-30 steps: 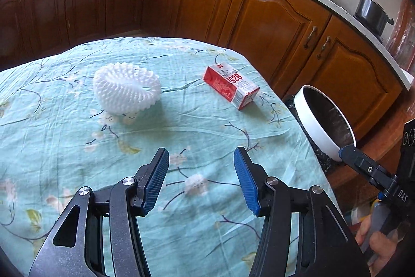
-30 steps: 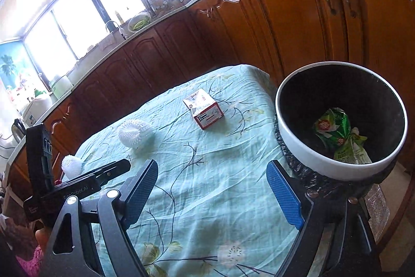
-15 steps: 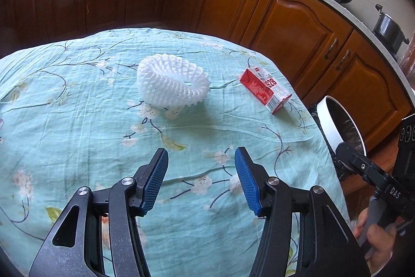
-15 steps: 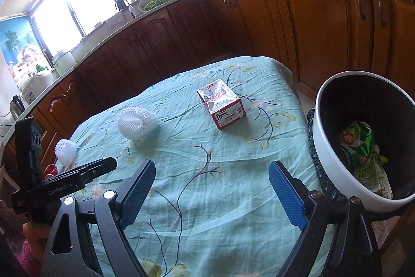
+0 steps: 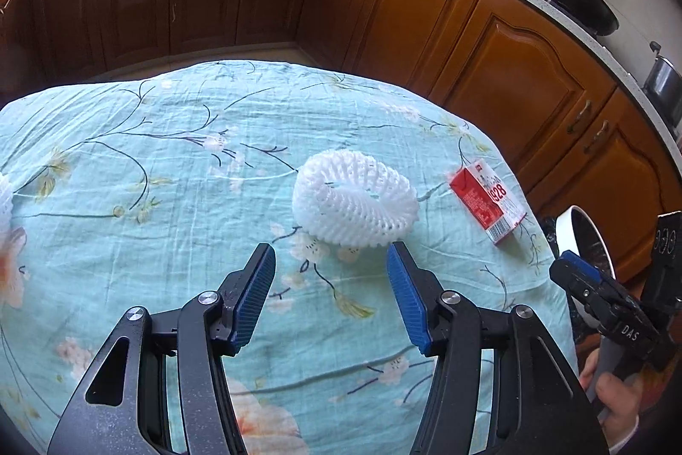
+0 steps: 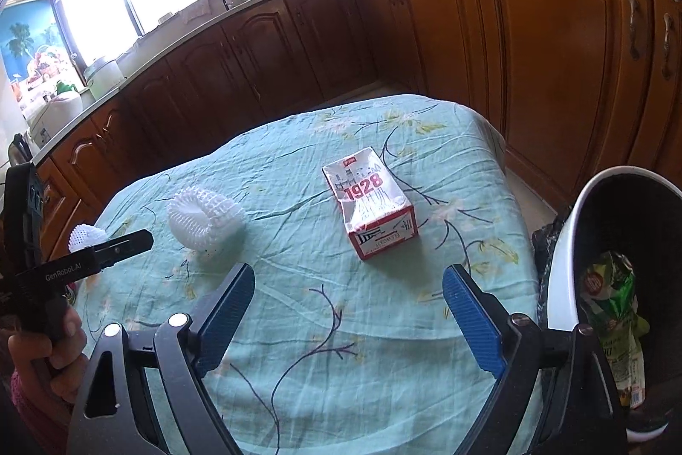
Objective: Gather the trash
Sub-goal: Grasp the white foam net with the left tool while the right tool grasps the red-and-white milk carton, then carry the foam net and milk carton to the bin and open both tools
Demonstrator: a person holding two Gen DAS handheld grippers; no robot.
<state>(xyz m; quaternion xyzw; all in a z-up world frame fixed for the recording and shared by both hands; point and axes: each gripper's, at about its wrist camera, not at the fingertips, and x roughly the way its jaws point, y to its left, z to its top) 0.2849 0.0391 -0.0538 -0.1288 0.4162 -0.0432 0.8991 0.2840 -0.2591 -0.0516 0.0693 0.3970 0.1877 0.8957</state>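
A white foam fruit net (image 5: 356,205) lies on the teal floral tablecloth (image 5: 162,199), just ahead of my open, empty left gripper (image 5: 330,263). A red and white "1928" carton (image 5: 488,201) lies to its right near the table edge. In the right wrist view the carton (image 6: 370,205) sits ahead of my open, empty right gripper (image 6: 347,286), and the net (image 6: 203,218) lies to the left. A second small white net (image 6: 83,237) lies at the far left. The white-rimmed trash bin (image 6: 567,241) stands at the right and holds a green wrapper (image 6: 611,288).
Brown kitchen cabinets (image 5: 447,28) ring the table on the far and right sides. The bin (image 5: 573,237) stands off the table's right edge. My right gripper's body (image 5: 605,310) shows at the right; my left gripper's body (image 6: 55,263) shows at the left of the right wrist view.
My left gripper has swung left, so the foam net now sits just ahead of its jaws. My right gripper has turned from the bin to the carton. Both stay open.
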